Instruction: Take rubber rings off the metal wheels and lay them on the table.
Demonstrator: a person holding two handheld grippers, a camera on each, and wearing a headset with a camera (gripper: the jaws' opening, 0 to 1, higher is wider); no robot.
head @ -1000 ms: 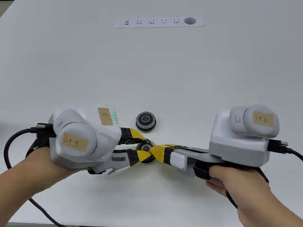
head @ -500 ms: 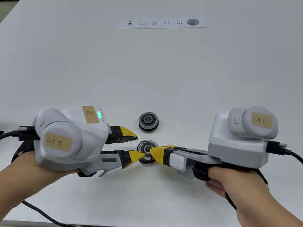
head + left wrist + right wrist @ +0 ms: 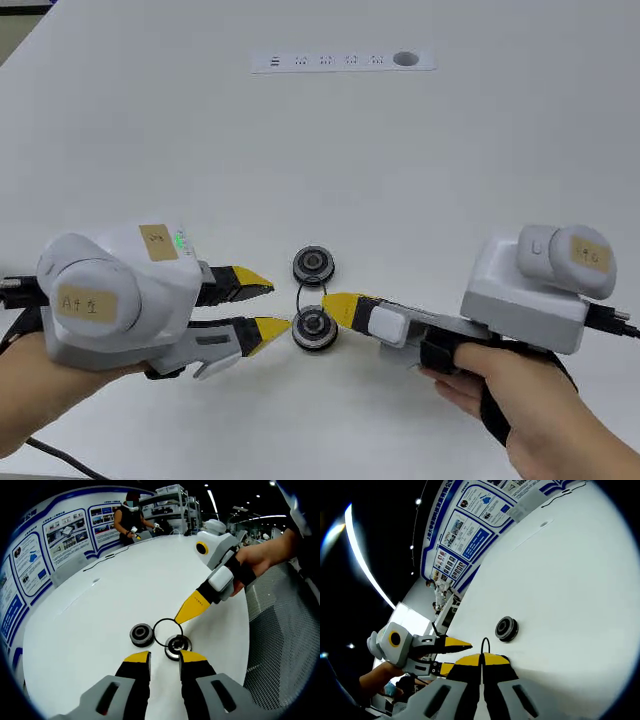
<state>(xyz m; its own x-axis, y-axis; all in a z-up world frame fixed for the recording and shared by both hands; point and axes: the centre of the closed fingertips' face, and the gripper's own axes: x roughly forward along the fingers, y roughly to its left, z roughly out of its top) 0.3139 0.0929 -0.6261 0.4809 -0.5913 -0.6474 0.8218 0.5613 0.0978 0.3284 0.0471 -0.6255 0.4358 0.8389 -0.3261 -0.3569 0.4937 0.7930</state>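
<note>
rubber ring (image 3: 298,298) pinched in right tool (image 3: 328,300); left tool (image 3: 281,306) jaws apart.

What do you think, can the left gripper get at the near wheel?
Probably yes. The left gripper is open and the near wheel lies just past its fingers, nothing between. The right gripper holds a ring close by.

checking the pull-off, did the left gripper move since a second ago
Yes: the left gripper backed off leftward, away from the far wheel, jaws now clear of the near wheel.
</note>
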